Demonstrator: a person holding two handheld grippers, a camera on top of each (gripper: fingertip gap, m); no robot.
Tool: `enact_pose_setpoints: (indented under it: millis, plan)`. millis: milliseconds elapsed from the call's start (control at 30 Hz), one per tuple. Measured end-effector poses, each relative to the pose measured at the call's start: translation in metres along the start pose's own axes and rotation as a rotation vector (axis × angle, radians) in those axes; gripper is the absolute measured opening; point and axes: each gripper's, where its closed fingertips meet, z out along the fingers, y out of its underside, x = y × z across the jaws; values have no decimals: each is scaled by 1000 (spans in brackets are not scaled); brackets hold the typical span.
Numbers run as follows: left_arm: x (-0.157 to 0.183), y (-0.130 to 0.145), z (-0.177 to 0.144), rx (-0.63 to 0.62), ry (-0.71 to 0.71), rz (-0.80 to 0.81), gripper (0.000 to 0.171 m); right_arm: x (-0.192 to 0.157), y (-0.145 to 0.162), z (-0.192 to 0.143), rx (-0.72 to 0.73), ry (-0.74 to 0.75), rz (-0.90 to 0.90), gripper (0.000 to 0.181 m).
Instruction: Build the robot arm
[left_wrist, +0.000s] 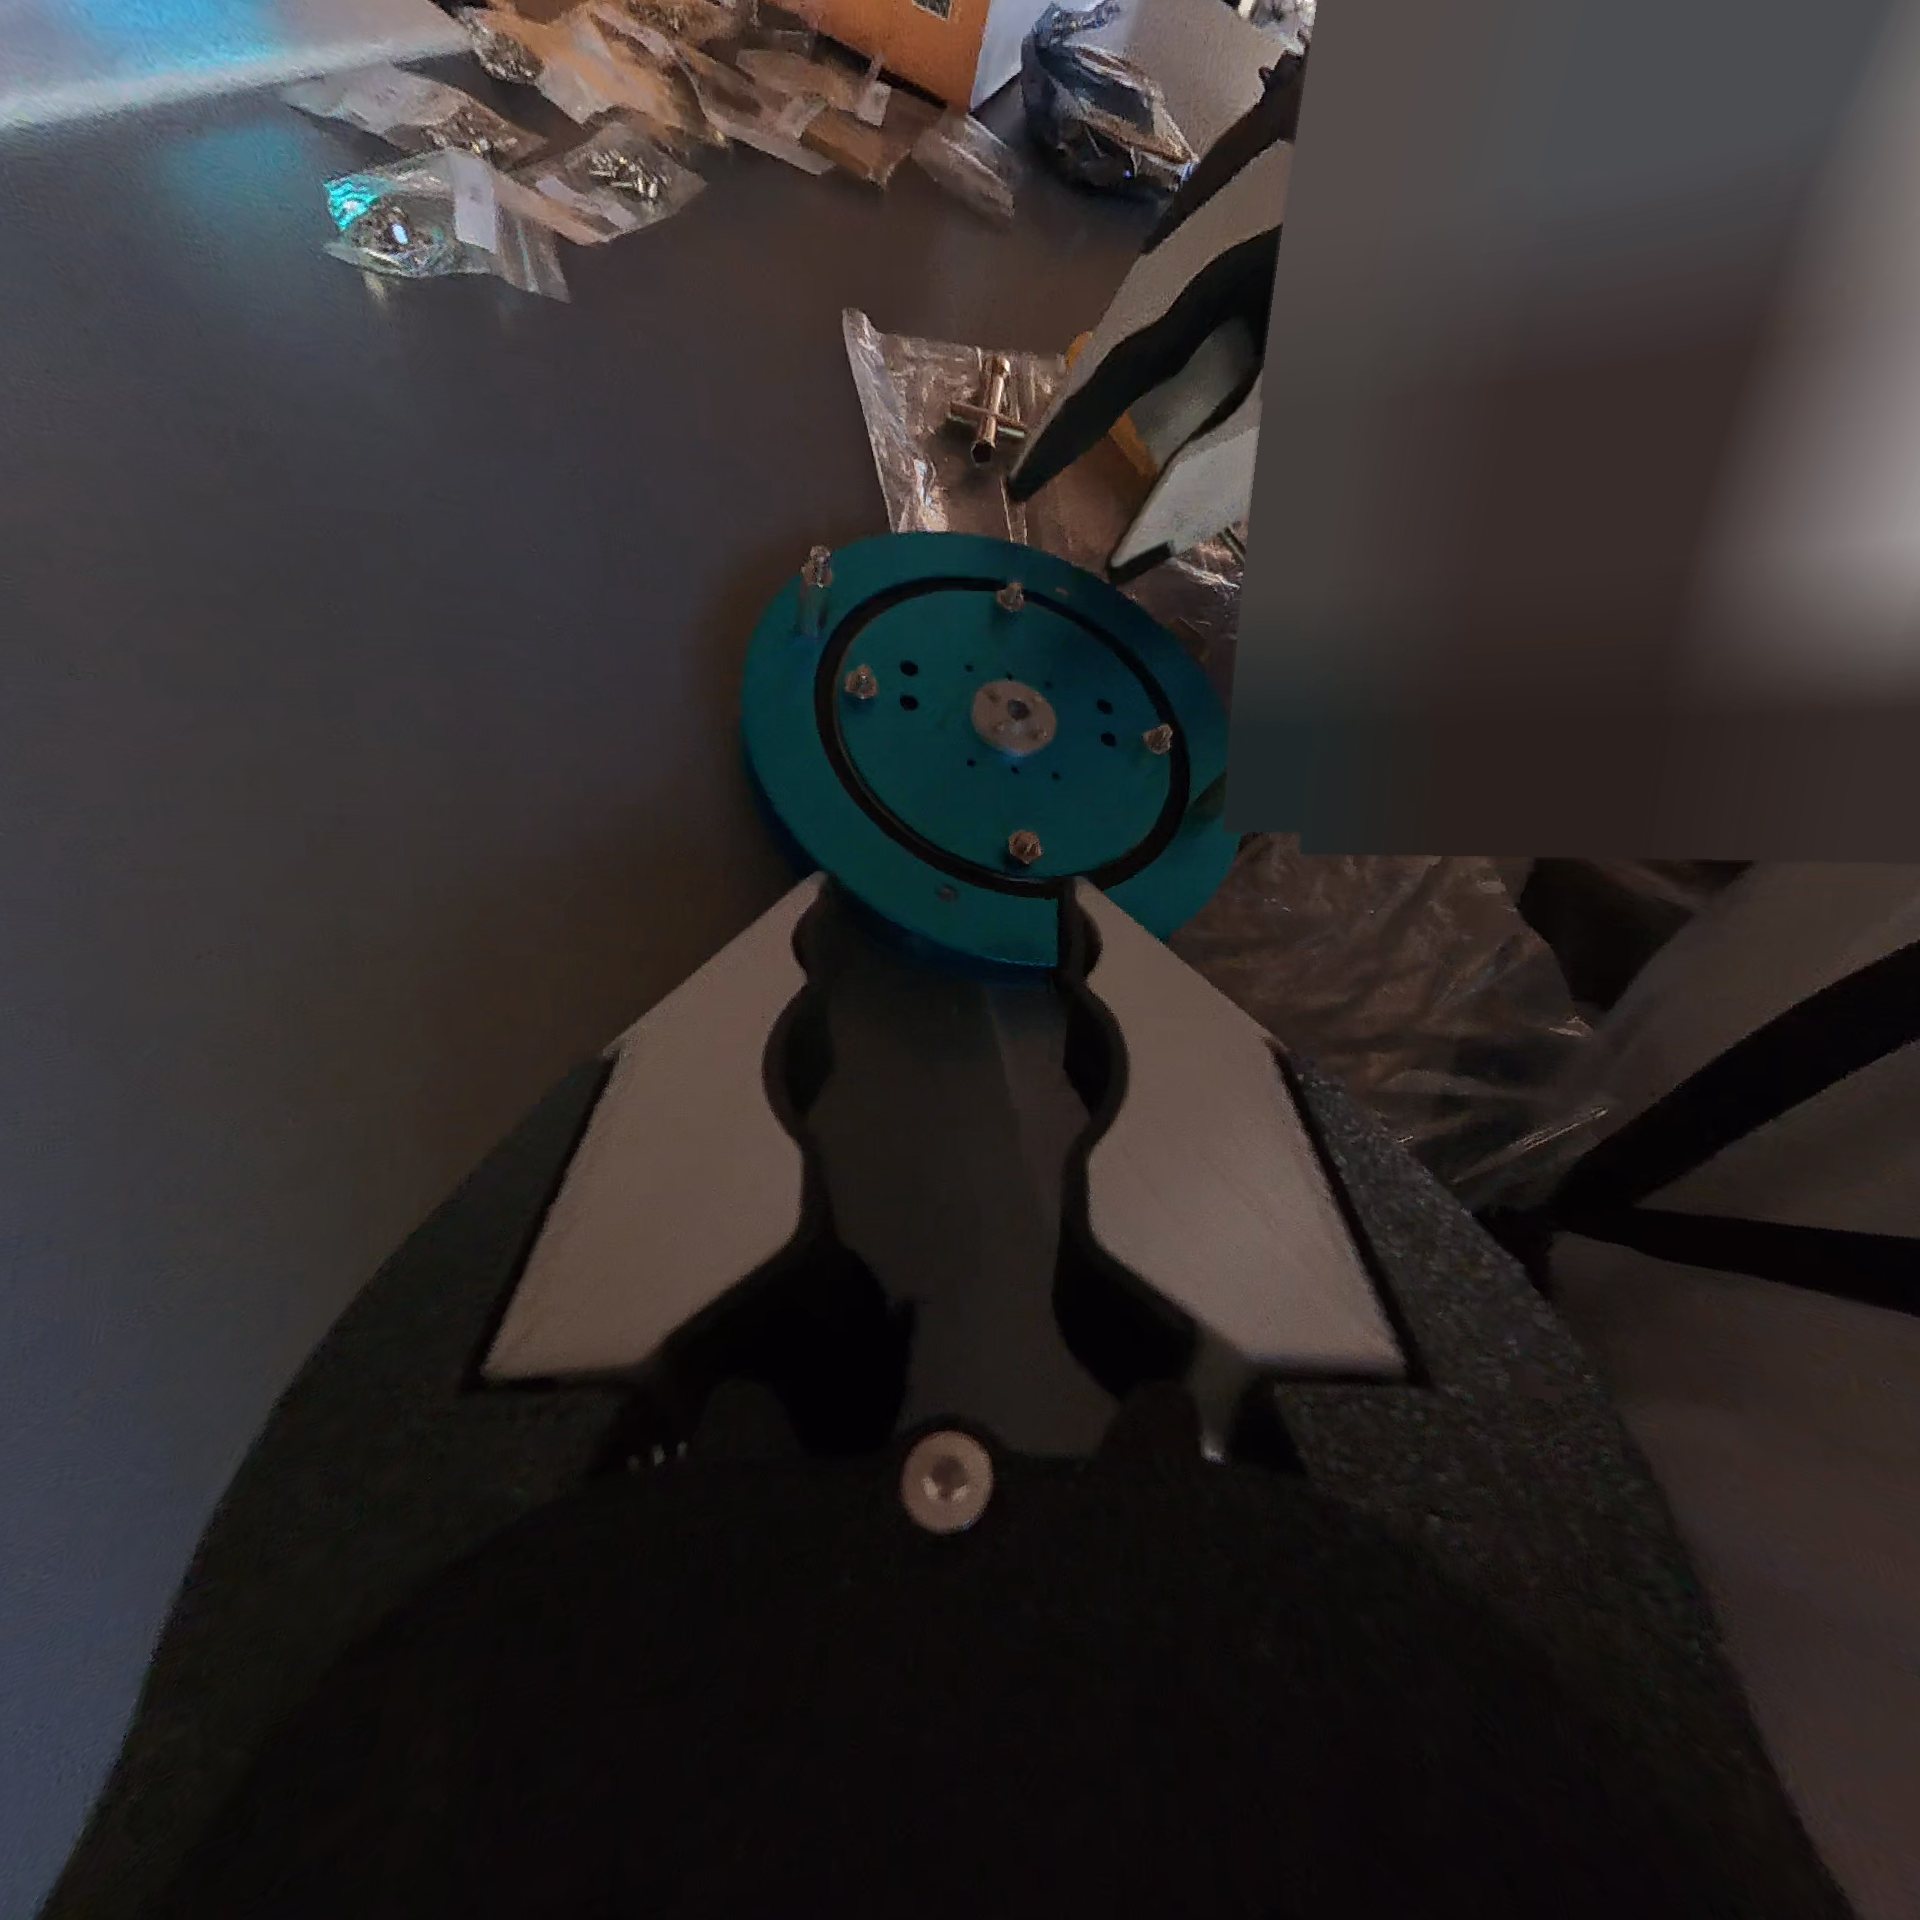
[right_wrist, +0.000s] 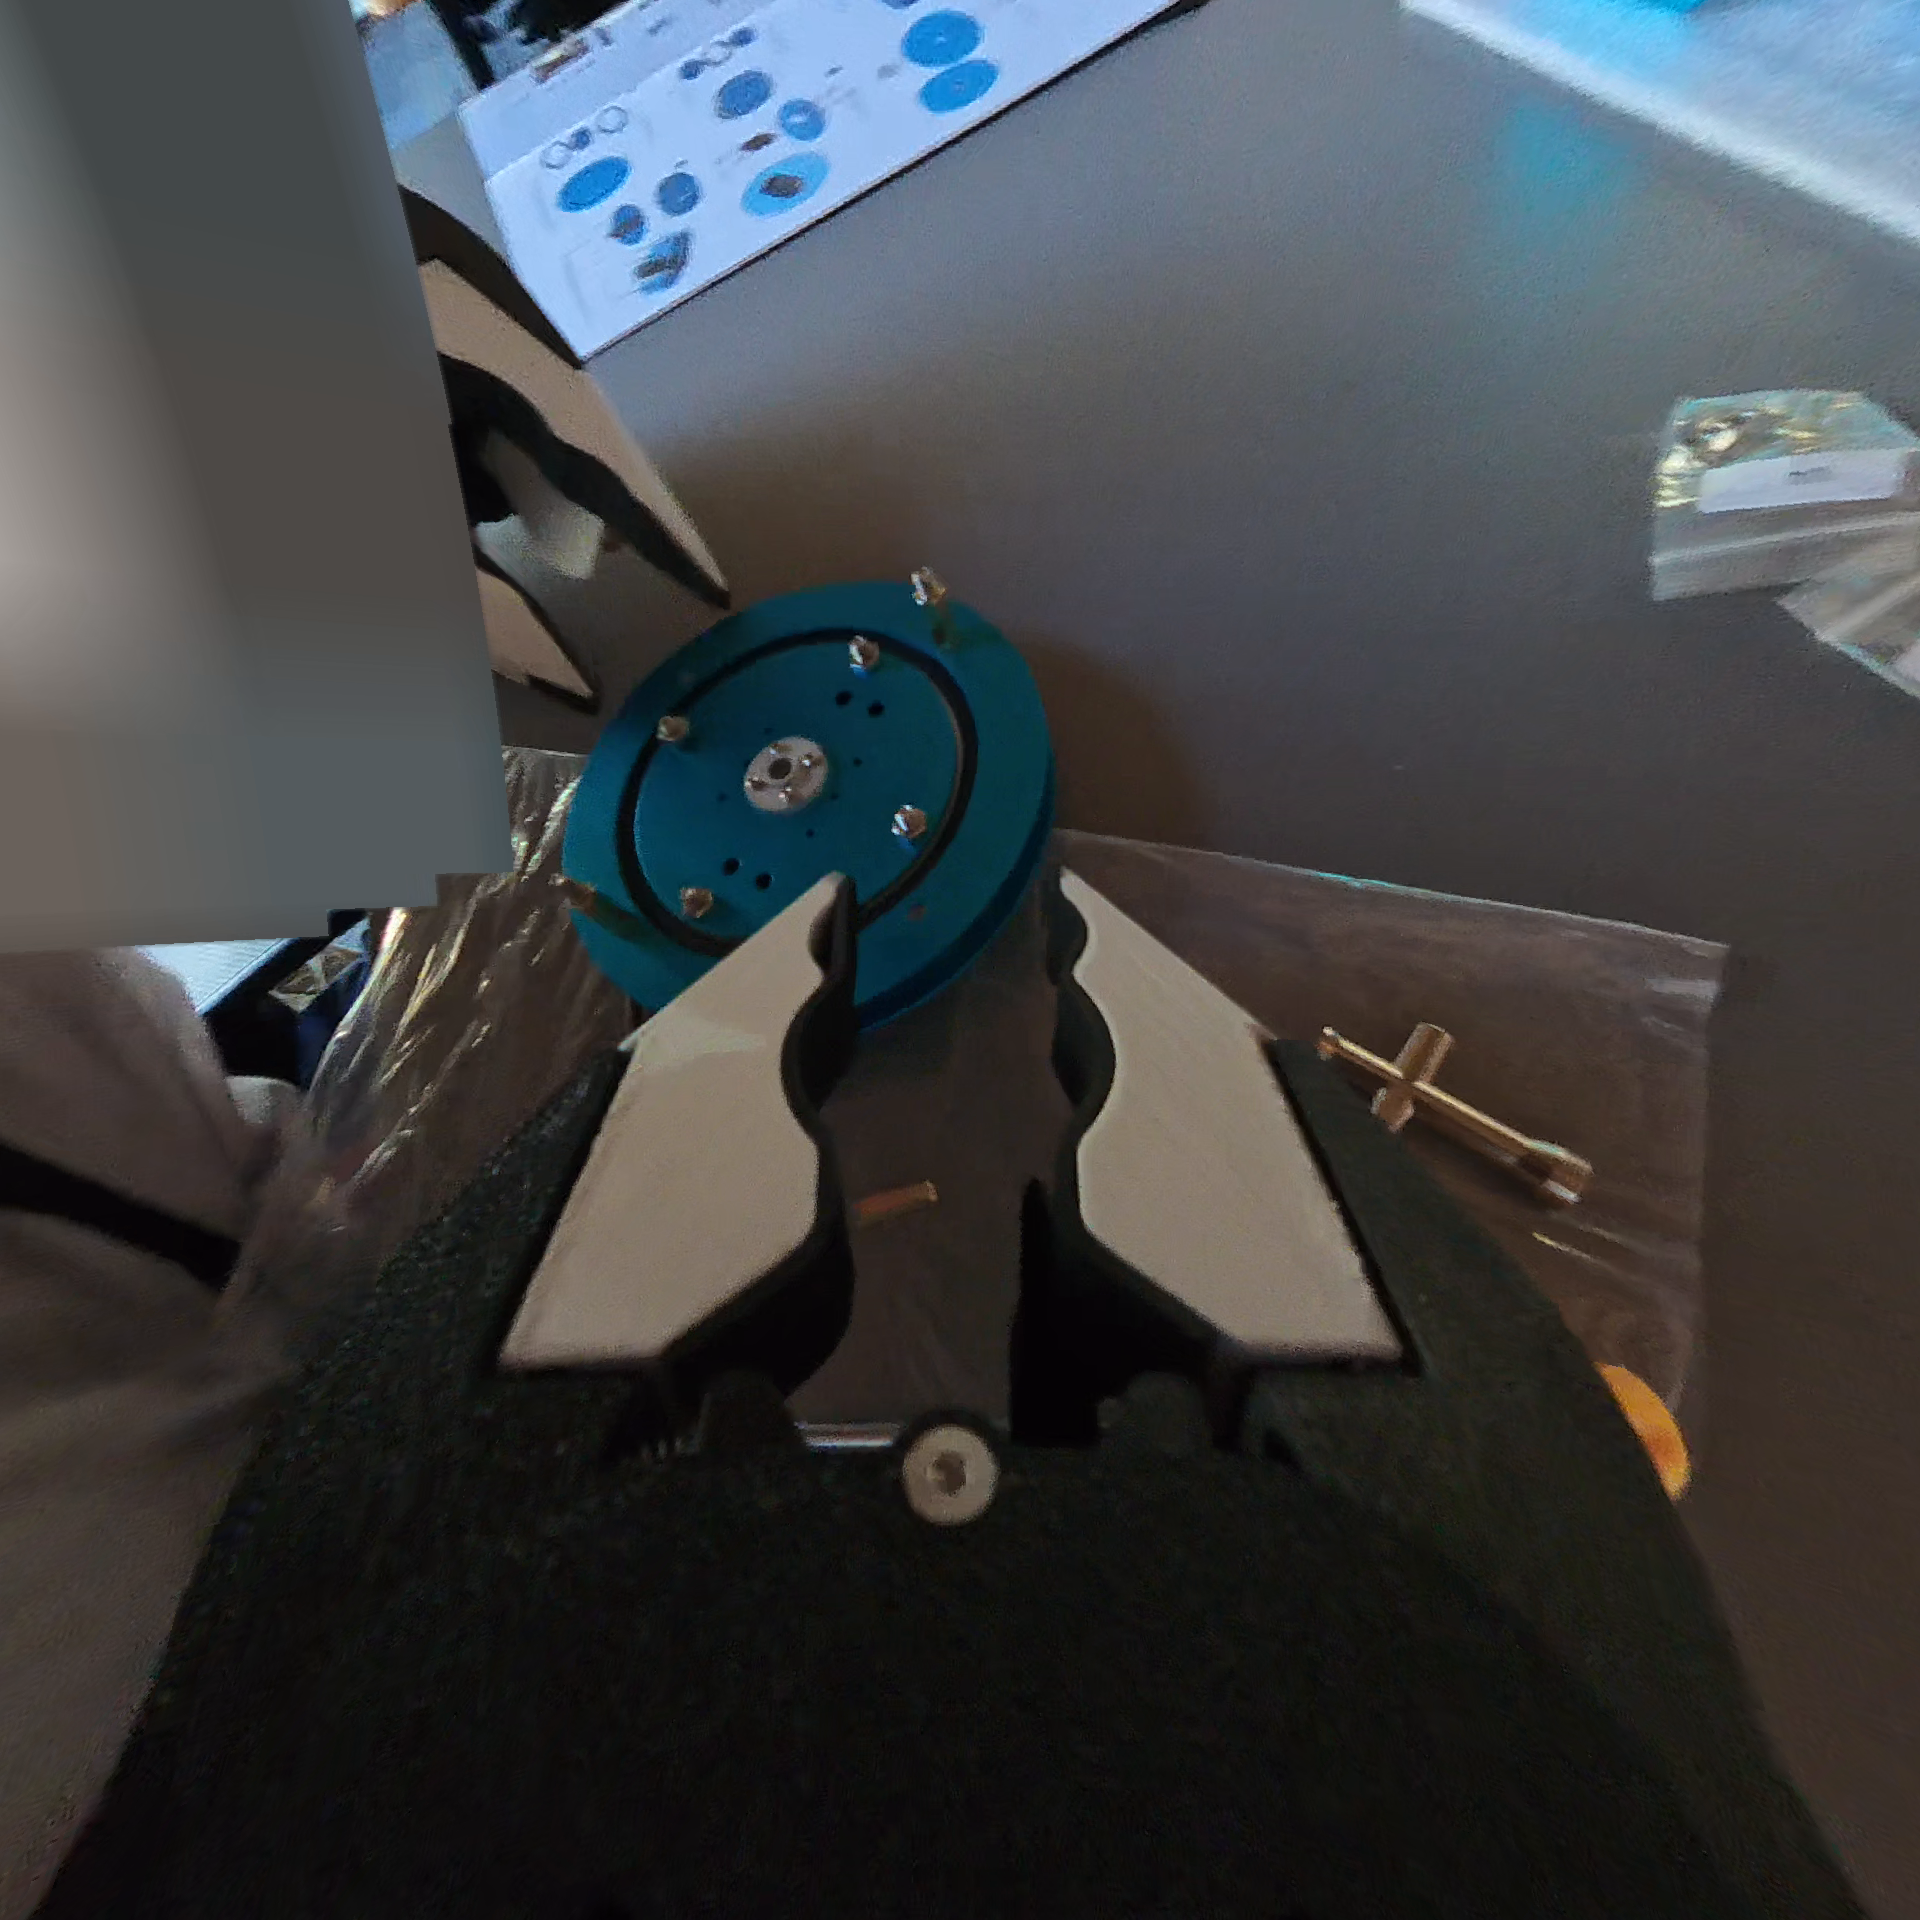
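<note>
Blue metal disc (left_wrist: 987, 748), tilted on the grey surface (left_wrist: 416, 727): rigid, seemingly heavy, smooth-faced; grip by the rim. Left tool (left_wrist: 948, 899) spread, straddling the near rim. Right tool (right_wrist: 951, 899) spread at the opposite rim; cross wrench (right_wrist: 1455, 1112) beside.

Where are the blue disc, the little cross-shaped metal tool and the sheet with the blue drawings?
blue disc (right_wrist: 727, 821): right wrist view, on its flat inner face.
cross-shaped metal tool (right_wrist: 1429, 1091): right wrist view, where its bars cross.
sheet with blue drawings (right_wrist: 883, 135): right wrist view, on its white middle.

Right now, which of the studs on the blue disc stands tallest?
The stud on the outer ring of the blue disc, at its far-left edge in the left wrist view. It rises on a long post; the inner ones sit low.
</note>
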Motion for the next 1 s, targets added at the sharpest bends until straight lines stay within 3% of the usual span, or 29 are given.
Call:
enact_pose_setpoints:
  millis: [300, 600, 1000]
  plan:
    - [-9, 3, 18, -102, -16, 63, 66, -7, 2, 5, -3, -77, 42, 39]
    - [-10, -2, 23, -130, 87, 80, 58, -6, 13, 7, -50, -68, 49, 37]
    - [-10, -2, 22, -129, 84, 87, 55, -7, 15, 8, -57, -69, 59, 33]
